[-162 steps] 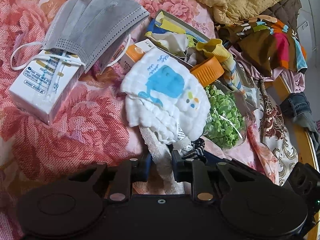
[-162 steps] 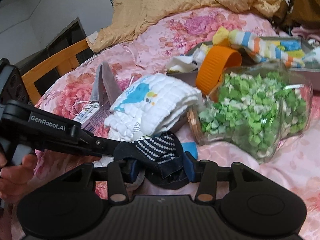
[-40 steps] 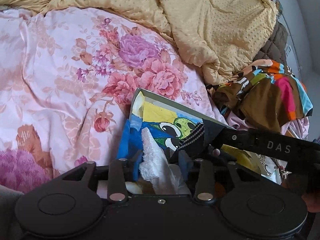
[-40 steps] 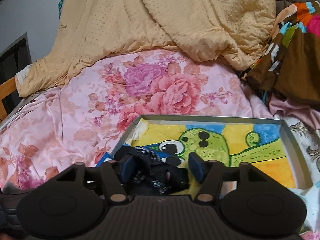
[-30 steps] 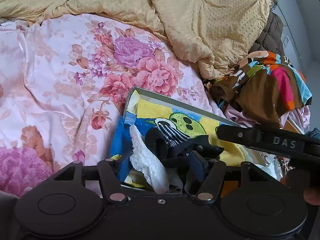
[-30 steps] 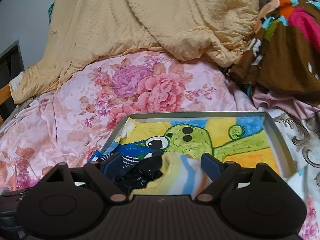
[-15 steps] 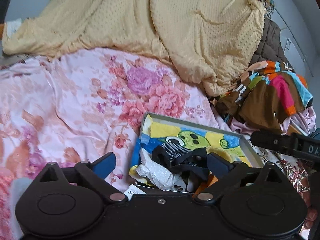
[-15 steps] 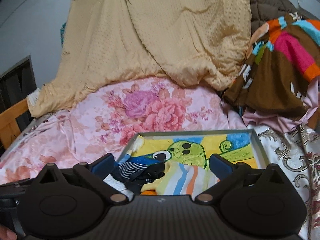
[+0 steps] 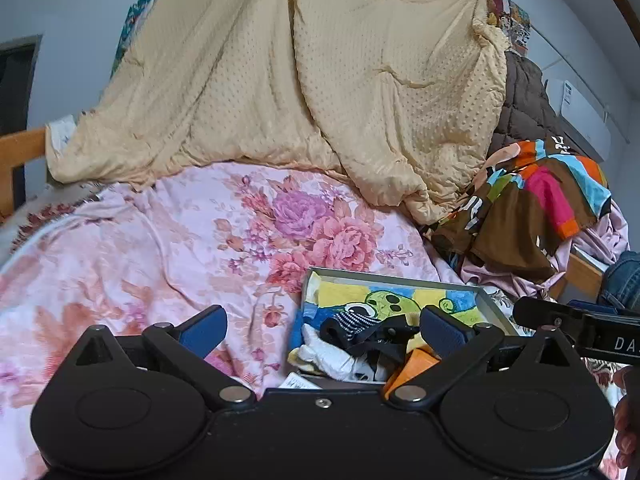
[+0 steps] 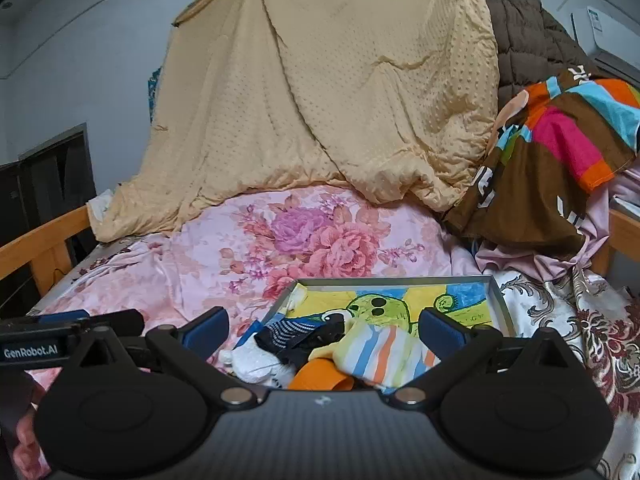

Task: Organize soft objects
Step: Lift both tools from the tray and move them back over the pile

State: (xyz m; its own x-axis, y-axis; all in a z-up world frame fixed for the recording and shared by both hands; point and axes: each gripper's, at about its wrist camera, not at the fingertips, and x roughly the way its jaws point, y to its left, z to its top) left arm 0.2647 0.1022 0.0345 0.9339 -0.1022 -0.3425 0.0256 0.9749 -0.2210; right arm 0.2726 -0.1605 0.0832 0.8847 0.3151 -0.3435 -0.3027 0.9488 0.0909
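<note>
Left gripper (image 9: 323, 326) jaws opening, wide, empty. Right gripper (image 10: 324, 326) wide, empty. Below: white sock (image 10: 256, 362), black striped sock (image 10: 292, 332), pastel striped sock (image 10: 384, 350) piled in tray (image 10: 394, 280) near end. Beyond: floral sheet (image 10: 312, 240), yellow quilt (image 10: 328, 100).

Shallow grey-rimmed tray (image 10: 498, 300) with cartoon frog print on its floor, lying flat on the floral bedspread. Soft items heaped in its near end: white cloth (image 10: 256, 362) at the left corner, crumpled; dark sock with white stripes (image 10: 288, 330) beside it, bunched; pastel striped cloth (image 10: 384, 350) to the right, draped over an orange item (image 10: 320, 378). Far end of tray bare.
</note>
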